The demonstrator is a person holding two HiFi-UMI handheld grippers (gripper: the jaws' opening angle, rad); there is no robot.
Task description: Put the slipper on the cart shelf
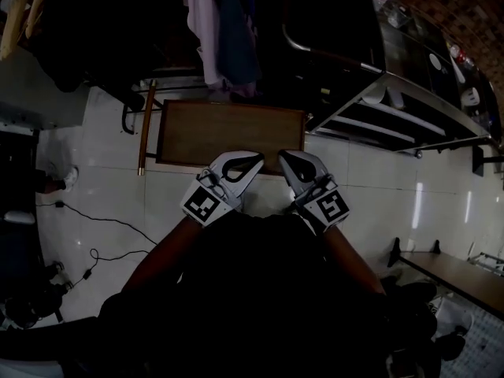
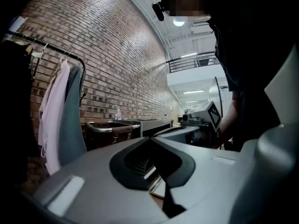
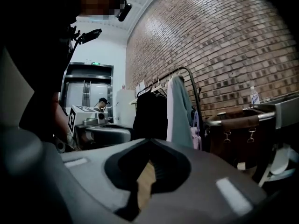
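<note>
A brick wall shows only in the gripper views, a pale tiled floor only in the head view. The metal cart carries a dark bin, its contents hidden. A wooden table lies below the left gripper and right gripper, both pressed together on nothing. The slipper seems to be the pale shape on a cart shelf, well apart from both grippers. The bottle label and the green sign are too small to read.
</note>
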